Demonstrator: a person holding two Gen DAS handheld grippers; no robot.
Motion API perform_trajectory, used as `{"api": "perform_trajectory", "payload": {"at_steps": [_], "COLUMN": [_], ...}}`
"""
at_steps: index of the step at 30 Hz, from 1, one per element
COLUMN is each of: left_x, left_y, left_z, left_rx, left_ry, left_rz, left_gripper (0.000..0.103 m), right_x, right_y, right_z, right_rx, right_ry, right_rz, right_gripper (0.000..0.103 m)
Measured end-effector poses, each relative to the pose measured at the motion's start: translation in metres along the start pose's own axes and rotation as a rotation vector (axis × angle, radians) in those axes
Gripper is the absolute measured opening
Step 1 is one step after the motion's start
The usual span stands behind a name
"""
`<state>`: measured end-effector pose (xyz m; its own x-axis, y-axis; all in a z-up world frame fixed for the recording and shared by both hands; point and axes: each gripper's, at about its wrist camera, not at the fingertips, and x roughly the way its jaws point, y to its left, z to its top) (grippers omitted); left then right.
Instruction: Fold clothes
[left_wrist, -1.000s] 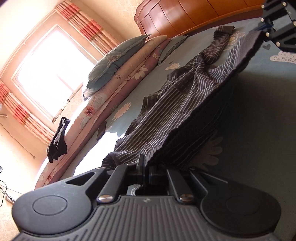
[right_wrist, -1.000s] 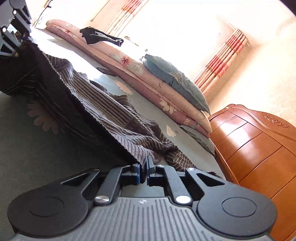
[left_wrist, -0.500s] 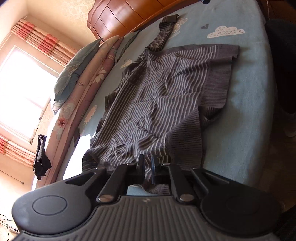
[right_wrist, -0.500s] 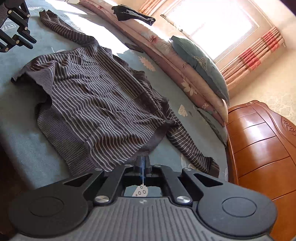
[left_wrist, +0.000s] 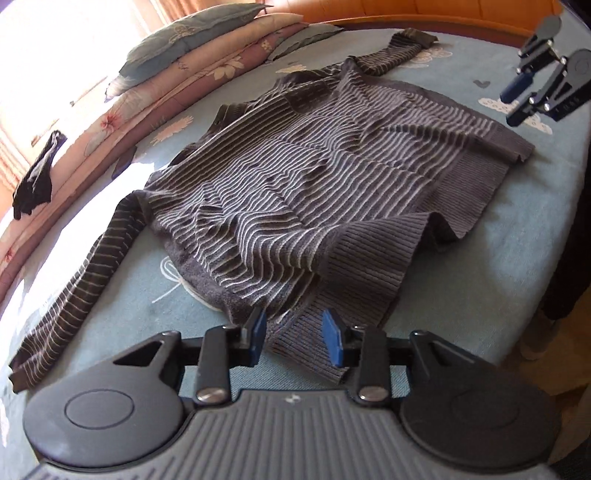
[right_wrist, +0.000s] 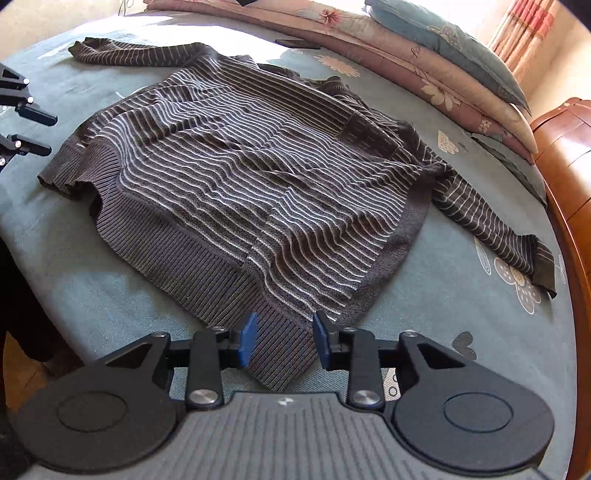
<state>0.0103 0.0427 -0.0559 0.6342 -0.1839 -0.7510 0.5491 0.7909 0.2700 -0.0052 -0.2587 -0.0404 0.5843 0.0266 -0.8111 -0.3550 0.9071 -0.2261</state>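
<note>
Sweater (left_wrist: 317, 184) lies spread flat on the bed (left_wrist: 461, 295), sleeves out sideways — each hem corner sits between a wide-open, empty hand-held gripper's jaws, left hand-held gripper (left_wrist: 294, 336) and right hand-held gripper (right_wrist: 283, 339).

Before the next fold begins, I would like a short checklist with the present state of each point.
1. Left gripper jaws open, holding nothing: ok.
2. Right gripper jaws open, holding nothing: ok.
3. Striped sweater spread on the bed, body lying flat: ok.
4. Ribbed hem smooth: not ok; near the left gripper it is lifted and turned over.
5. Both sleeves laid out to the sides, one sleeve by the left gripper, the other sleeve by the right: ok.
6. Back layer under the sweater free of wrinkles: cannot tell, hidden.
</note>
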Motion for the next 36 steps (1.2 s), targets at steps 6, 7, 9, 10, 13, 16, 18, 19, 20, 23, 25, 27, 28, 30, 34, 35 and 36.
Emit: {"api": "perform_trajectory", "payload": {"at_steps": [6, 7, 9, 10, 13, 16, 18, 19, 20, 23, 25, 27, 28, 30, 34, 35, 36], "left_x": [0.035, 0.038, 0.042, 0.042, 0.043, 0.044, 0.045, 0.046, 0.045, 0.043, 0.037, 0.034, 0.033, 0.03, 0.024, 0.023, 0.021], "left_y": [0.053, 0.058, 0.066, 0.069, 0.066, 0.055, 0.046, 0.042, 0.038, 0.043, 0.05, 0.055, 0.057, 0.062, 0.071, 0.074, 0.076], "left_z": [-0.017, -0.023, -0.033, -0.034, -0.034, -0.027, -0.023, -0.021, -0.018, -0.014, -0.01, -0.013, -0.015, -0.018, -0.024, -0.025, -0.027], "left_rx": [-0.45, -0.509, -0.613, -0.646, -0.688, -0.648, -0.626, -0.607, -0.58, -0.584, -0.578, -0.572, -0.569, -0.563, -0.55, -0.547, -0.543], "left_ry": [0.112, 0.109, 0.103, 0.1, 0.098, 0.104, 0.107, 0.106, 0.104, 0.106, 0.094, 0.105, 0.111, 0.122, 0.145, 0.15, 0.156], "left_rz": [-0.062, -0.089, -0.137, -0.153, -0.186, -0.179, -0.173, -0.156, -0.127, -0.132, -0.114, -0.097, -0.089, -0.072, -0.038, -0.03, -0.021], "left_gripper": [0.036, 0.036, 0.045, 0.049, 0.057, 0.055, 0.037, 0.032, 0.021, 0.009, 0.009, 0.009, 0.009, 0.009, 0.009, 0.01, 0.011], "right_x": [0.034, 0.04, 0.053, 0.057, 0.061, 0.06, 0.058, 0.057, 0.055, 0.052, 0.047, 0.033, 0.025, 0.01, 0.01, 0.017, 0.027], "right_y": [-0.066, -0.074, -0.086, -0.09, -0.088, -0.079, -0.072, -0.069, -0.065, -0.069, -0.077, -0.087, -0.092, -0.099, -0.106, -0.104, -0.099], "right_z": [-0.003, -0.008, -0.02, -0.025, -0.036, -0.04, -0.043, -0.044, -0.044, -0.043, -0.039, -0.03, -0.025, -0.013, 0.002, -0.001, -0.006], "right_rx": [0.391, 0.444, 0.548, 0.589, 0.644, 0.633, 0.619, 0.605, 0.59, 0.608, 0.634, 0.638, 0.633, 0.616, 0.599, 0.6, 0.595], "right_ry": [0.053, 0.056, 0.056, 0.054, 0.013, -0.028, -0.053, -0.063, -0.074, -0.098, -0.119, -0.159, -0.174, -0.19, -0.083, -0.028, 0.033], "right_rz": [0.074, 0.096, 0.142, 0.16, 0.191, 0.179, 0.166, 0.159, 0.151, 0.179, 0.202, 0.204, 0.201, 0.189, 0.137, 0.139, 0.137], "right_gripper": [0.042, 0.042, 0.044, 0.044, 0.046, 0.047, 0.045, 0.043, 0.029, 0.015, 0.015, 0.015, 0.015, 0.015, 0.015, 0.016, 0.019]}}
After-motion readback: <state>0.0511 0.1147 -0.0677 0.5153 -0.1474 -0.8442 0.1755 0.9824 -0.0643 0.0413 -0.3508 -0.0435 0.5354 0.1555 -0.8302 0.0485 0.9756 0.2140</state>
